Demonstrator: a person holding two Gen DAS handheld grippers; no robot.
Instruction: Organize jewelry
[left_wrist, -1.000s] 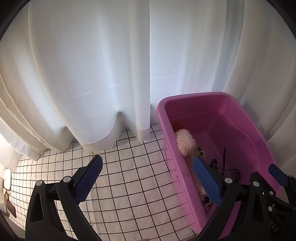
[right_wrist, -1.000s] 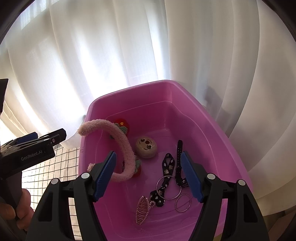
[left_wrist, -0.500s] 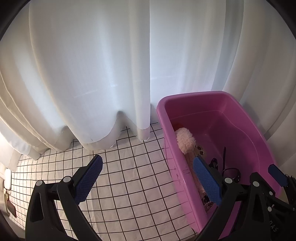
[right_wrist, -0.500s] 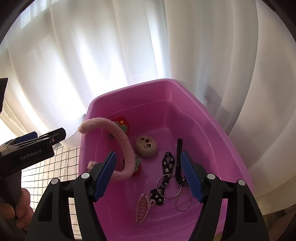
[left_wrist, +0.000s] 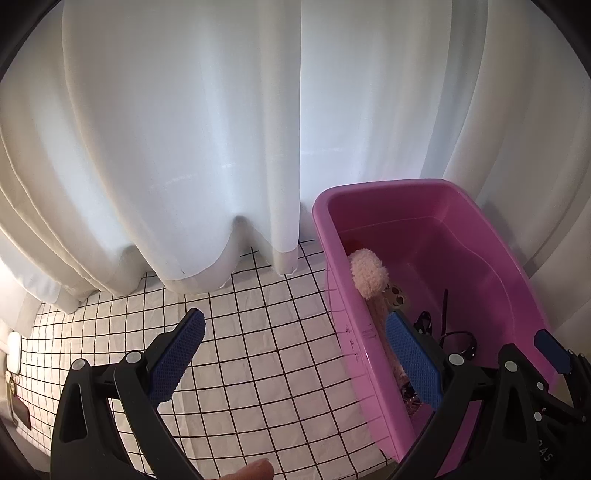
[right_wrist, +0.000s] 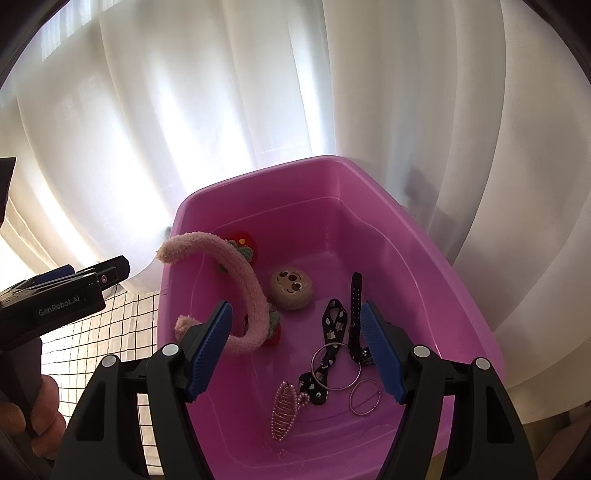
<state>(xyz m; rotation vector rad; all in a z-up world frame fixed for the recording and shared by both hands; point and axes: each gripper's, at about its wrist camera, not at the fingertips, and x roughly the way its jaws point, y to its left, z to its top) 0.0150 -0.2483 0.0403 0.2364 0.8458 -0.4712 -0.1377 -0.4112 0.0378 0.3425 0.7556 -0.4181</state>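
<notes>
A pink plastic tub (right_wrist: 424, 236) (left_wrist: 369, 192) holds the accessories. In the right wrist view a fluffy pink headband (right_wrist: 236, 273) leans on the tub's left wall, beside a round beige face clip (right_wrist: 291, 290), red strawberry clips (right_wrist: 245, 240), black ribbons (right_wrist: 334, 321), metal rings (right_wrist: 334, 365) and a pink pearl claw clip (right_wrist: 282, 413). My right gripper (right_wrist: 295, 314) hovers open above the tub's inside, nothing between its blue pads. My left gripper (left_wrist: 295, 332) stands open over the tub's left rim and the checked cloth, holding nothing.
A white cloth with a black grid (left_wrist: 240, 332) covers the table left of the tub. White curtains (left_wrist: 221, 129) hang close behind. A small white object (left_wrist: 14, 350) and a brown tag sit at the far left edge. A hand (right_wrist: 40, 417) grips the left tool.
</notes>
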